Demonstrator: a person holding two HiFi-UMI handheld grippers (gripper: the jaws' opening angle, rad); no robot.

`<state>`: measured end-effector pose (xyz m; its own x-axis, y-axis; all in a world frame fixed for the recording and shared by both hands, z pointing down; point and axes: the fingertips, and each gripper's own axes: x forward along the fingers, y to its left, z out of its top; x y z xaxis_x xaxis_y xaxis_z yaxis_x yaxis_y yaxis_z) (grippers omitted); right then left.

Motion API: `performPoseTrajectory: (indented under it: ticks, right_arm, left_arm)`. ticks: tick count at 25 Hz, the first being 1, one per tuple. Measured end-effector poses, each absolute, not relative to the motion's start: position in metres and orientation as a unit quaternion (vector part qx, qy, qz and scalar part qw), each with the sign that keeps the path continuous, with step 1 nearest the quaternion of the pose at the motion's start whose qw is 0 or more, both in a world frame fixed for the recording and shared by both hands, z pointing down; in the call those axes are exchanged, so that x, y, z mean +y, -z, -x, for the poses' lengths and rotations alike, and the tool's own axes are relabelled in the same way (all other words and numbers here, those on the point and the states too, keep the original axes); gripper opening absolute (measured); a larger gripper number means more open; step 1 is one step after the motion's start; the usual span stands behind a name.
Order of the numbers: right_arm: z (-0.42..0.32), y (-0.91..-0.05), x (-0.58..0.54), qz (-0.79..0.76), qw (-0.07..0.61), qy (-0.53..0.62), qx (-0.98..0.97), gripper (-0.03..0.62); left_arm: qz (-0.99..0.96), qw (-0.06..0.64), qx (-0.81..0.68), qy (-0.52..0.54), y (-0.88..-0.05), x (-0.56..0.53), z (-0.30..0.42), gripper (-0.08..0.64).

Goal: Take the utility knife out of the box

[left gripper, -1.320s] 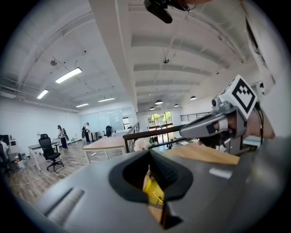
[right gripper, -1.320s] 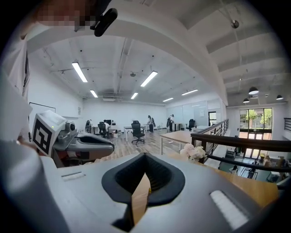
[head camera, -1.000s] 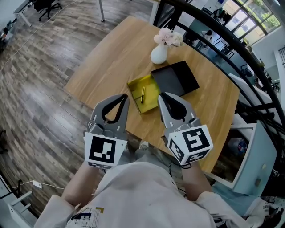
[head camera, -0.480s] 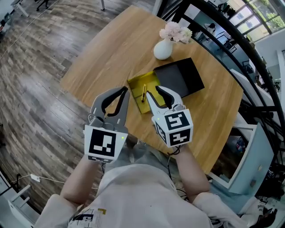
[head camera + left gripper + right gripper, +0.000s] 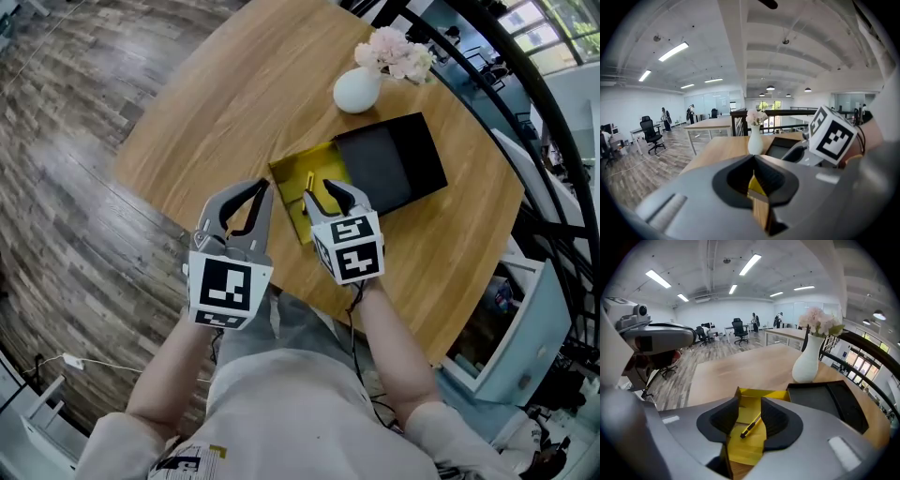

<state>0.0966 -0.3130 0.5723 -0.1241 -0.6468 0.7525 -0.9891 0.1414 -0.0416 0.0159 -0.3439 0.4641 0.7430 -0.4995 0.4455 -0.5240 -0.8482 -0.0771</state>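
On the wooden table (image 5: pixel 234 94), in the open yellow box (image 5: pixel 292 178), the utility knife (image 5: pixel 751 426) lies untouched. My right gripper (image 5: pixel 750 404) has just been opening its jaws wide, and I see the knife framed between them. My left gripper (image 5: pixel 753 157) is closed, empty

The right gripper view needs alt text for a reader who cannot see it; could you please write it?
The right gripper, its empty jaws just opening, frames a yellow utility knife lying in an open yellow box on a wooden table. A black tray lies right of the box, a white vase of flowers behind it.
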Motion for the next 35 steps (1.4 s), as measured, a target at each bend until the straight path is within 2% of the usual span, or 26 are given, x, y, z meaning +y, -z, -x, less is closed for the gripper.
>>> performPoseTrajectory:
  ticks: [12, 19, 23, 26, 35]
  right_arm:
    - [-0.095, -0.678, -0.304, -0.526, 0.393, -0.388, -0.647, 0.158]
    - [-0.095, -0.700, -0.302, -0.505, 0.436, -0.387, -0.637, 0.150]
    - [-0.096, -0.707, -0.301, -0.502, 0.441, -0.390, -0.634, 0.127]
    - [-0.102, -0.710, -0.302, -0.510, 0.443, -0.384, -0.629, 0.066]
    - [-0.096, -0.686, -0.299, -0.533, 0.414, -0.376, -0.635, 0.063]
  left_arm:
    - [-0.915, 0.070, -0.274, -0.289, -0.547, -0.364, -0.005, 0.002]
    - [-0.913, 0.083, -0.266, -0.297, -0.562, -0.359, -0.005, 0.002]
    - [-0.911, 0.085, -0.268, -0.302, -0.567, -0.361, -0.005, 0.002]
    - [-0.910, 0.084, -0.269, -0.305, -0.569, -0.360, -0.002, 0.002]
    - [-0.910, 0.077, -0.274, -0.300, -0.553, -0.349, 0.013, 0.002]
